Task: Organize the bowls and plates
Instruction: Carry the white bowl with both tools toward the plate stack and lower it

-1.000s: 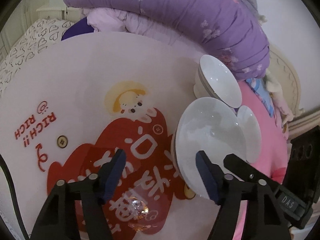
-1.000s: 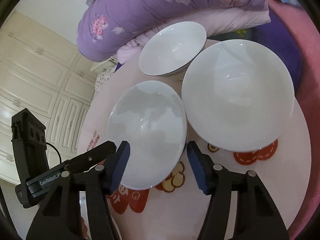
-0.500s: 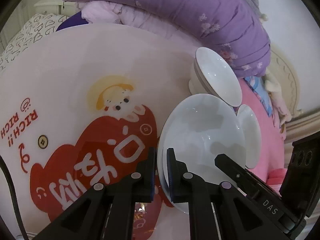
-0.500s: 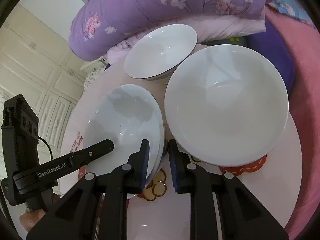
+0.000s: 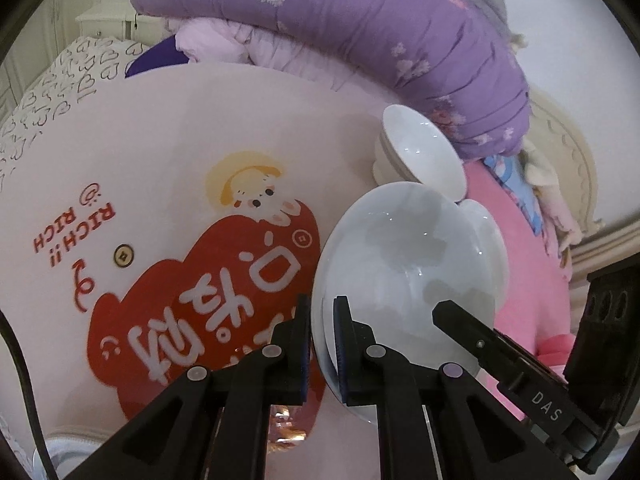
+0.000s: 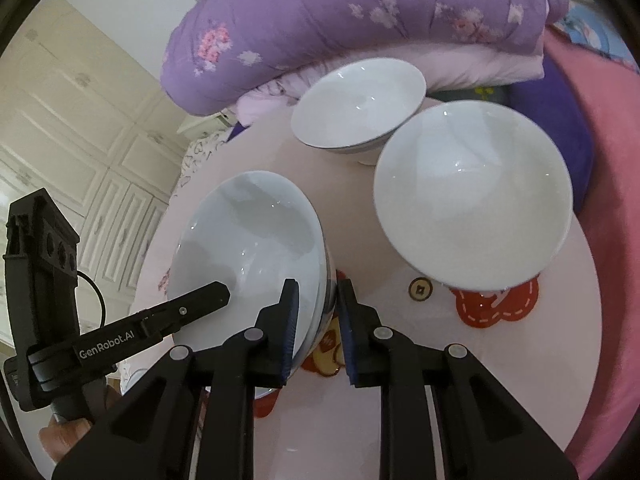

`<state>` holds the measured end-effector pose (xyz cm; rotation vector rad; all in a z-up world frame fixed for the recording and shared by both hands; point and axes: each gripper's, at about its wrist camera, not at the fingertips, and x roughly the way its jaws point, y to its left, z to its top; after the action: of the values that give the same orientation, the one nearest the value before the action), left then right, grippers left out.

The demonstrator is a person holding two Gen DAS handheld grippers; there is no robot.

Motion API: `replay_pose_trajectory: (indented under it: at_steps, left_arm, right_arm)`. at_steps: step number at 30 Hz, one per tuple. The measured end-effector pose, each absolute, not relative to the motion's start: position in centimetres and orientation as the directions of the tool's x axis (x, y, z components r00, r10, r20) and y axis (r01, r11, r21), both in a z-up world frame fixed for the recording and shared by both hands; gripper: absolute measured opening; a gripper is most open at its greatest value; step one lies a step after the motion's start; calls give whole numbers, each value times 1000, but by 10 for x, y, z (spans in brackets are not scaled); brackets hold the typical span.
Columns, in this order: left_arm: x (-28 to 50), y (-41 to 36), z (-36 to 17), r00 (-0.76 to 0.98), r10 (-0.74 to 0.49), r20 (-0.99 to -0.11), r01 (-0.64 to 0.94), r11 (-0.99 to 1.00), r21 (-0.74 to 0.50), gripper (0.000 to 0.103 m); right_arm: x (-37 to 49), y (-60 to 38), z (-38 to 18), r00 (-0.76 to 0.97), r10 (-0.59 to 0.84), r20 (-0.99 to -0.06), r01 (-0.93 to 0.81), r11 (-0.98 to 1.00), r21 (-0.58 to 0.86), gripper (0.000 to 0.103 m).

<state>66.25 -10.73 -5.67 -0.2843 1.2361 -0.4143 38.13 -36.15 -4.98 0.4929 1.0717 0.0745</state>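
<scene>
Left wrist view: left gripper (image 5: 322,336) is clamping the pale bowl (image 5: 408,272) rim at 7 o'clock. Right gripper (image 6: 318,320) is clamping the opposite rim, sharing the load for a level lift off the bench (image 5: 180,140).

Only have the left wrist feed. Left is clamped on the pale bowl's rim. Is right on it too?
Observer: Yes. The right gripper is shut on the pale bowl at its other side, one finger inside, one outside.
Operator: What's the white sliver behind the bowl?
Observer: A big white bowl, upright, clearly apart from the pale bowl.
Operator: Anything in it?
Observer: No, it's empty. It sits partly on a red flower print on the table.
</scene>
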Motion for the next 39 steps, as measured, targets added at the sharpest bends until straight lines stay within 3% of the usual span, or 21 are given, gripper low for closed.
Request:
replay_pose_trajectory:
  at_steps: [22,39]
  left_arm:
    - [541,-95,-2,288,-466,-836,232,882,-411,8]
    - [488,-105,-19,216,-452,-865,233,884,-404,8]
  right_arm:
    - [286,-353,-12,493,302,-816,102,911,399,20]
    - [240,-356,-31,438,323,-839,105,909,404,19]
